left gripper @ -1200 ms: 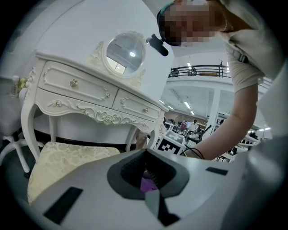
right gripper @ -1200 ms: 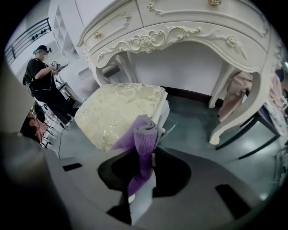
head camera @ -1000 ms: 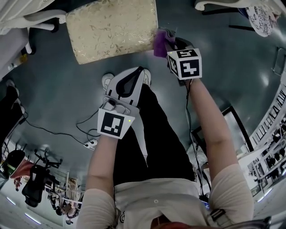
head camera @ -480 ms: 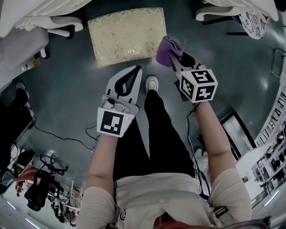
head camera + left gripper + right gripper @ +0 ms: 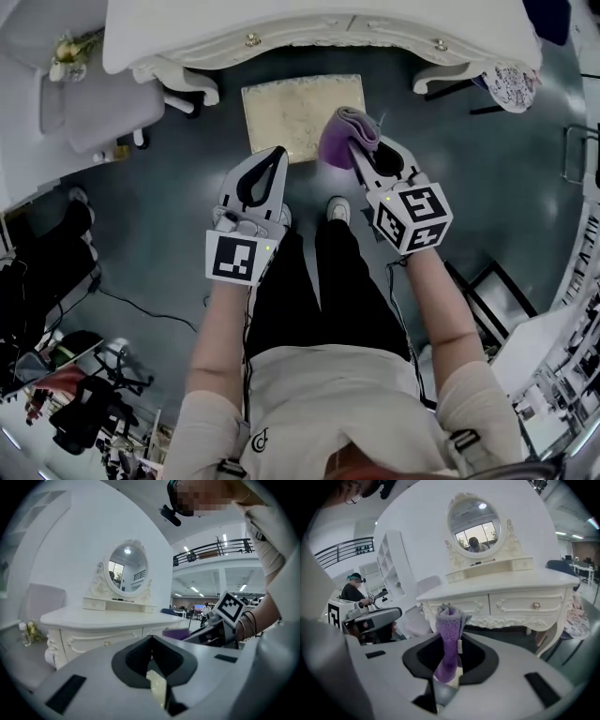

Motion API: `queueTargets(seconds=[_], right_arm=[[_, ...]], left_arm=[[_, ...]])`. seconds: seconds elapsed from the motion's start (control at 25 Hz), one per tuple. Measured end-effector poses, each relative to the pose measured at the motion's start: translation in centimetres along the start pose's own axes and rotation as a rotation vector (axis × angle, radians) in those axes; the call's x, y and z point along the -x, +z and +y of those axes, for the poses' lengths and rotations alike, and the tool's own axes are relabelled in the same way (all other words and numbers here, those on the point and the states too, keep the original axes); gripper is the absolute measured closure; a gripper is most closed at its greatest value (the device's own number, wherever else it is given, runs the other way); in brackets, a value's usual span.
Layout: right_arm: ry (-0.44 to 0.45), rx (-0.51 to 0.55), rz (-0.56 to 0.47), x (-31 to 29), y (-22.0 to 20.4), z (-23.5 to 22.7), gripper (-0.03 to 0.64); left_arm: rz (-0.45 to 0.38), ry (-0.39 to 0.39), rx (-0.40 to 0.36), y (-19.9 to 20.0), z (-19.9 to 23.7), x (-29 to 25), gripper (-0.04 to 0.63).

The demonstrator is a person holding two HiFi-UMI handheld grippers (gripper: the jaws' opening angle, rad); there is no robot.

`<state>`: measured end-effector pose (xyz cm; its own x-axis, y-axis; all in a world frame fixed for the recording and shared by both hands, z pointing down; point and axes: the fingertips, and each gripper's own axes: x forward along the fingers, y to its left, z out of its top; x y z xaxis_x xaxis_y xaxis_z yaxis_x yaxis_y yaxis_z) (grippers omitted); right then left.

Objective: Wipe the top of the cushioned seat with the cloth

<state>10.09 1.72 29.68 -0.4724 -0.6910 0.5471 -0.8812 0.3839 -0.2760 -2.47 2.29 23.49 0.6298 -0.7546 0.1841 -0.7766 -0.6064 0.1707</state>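
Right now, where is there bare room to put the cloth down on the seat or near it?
The cushioned seat is bare on top, from the dressing table behind to the left hand-held gripper in front. The floor right of the seat is bare too. Crowded: the seat's front right corner, where the right hand-held gripper holds the cloth.

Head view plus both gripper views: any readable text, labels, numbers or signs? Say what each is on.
No readable words or numbers anywhere.
Marker cubes on the left gripper and right gripper: black-and-white square patterns only, no letters.
Small white tag on the purple fleece cloth: too small to read.
Small dark emblem on the person's cream shirt: too small to read.
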Motion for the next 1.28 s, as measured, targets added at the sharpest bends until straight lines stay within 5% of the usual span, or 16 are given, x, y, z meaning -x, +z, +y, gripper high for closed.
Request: queueTargets(seconds=[0.64, 1.04, 1.28], right_arm=[[-0.042, 0.28, -0.418, 13.0, 23.6, 9.0, 0.531], [-0.093, 0.315, -0.564, 19.9, 30.0, 11.8, 0.531], [-0.112, 0.346, -0.607, 21.6, 31.0, 12.2, 0.532]], left_arm=[[-0.18, 0.044, -0.123, 21.7, 2.6, 6.2, 0.583], [-0.28, -0.01, -0.197, 32.1, -1.4, 10.9, 0.583], [-0.285, 0.008, -0.26, 33.9, -1.7, 11.4, 0.583]])
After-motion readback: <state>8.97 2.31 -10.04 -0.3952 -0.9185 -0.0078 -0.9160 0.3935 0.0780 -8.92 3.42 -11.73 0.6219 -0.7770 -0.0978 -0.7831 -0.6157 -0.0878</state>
